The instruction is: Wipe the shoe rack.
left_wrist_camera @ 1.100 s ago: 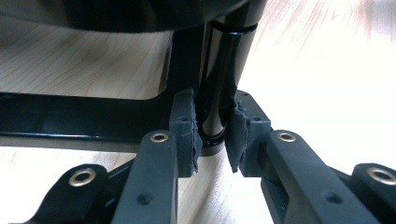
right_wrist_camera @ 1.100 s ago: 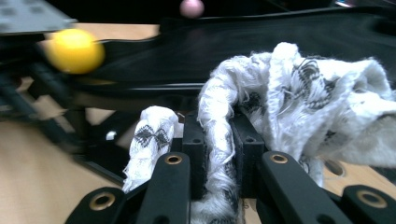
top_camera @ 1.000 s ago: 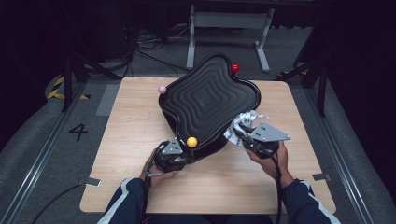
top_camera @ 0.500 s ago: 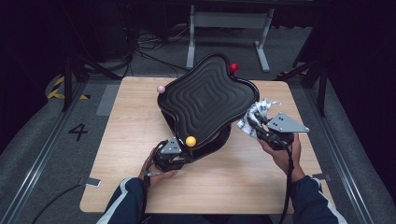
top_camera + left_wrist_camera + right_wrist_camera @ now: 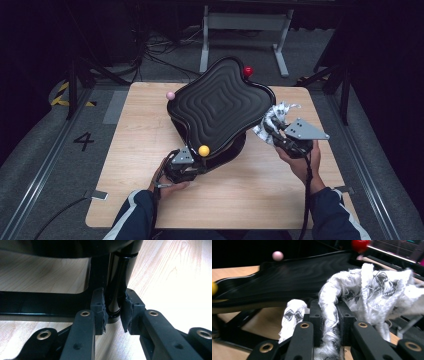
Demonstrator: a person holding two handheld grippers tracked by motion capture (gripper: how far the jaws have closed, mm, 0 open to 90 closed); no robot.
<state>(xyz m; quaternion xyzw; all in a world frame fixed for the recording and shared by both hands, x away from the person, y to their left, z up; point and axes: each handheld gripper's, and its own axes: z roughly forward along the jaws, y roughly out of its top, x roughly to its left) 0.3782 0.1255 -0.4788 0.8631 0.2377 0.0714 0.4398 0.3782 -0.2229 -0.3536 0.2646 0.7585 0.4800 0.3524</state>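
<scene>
Left gripper (image 5: 113, 315) clamped on tray leg (image 5: 117, 290) – hold steady. Right gripper (image 5: 329, 322) pinching cloth (image 5: 367, 290), tray (image 5: 220, 107) just ahead – wipe flat, light pressure.

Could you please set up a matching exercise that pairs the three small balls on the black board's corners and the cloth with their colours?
Things:
1. ball at the board's far corner
2. ball at the board's left corner
3. ball beside the left gripper
4. cloth in the right gripper

Colours:
a. yellow
b. white with dark pattern
c. red
d. pink

Pairs: 1-c, 2-d, 3-a, 4-b
</scene>
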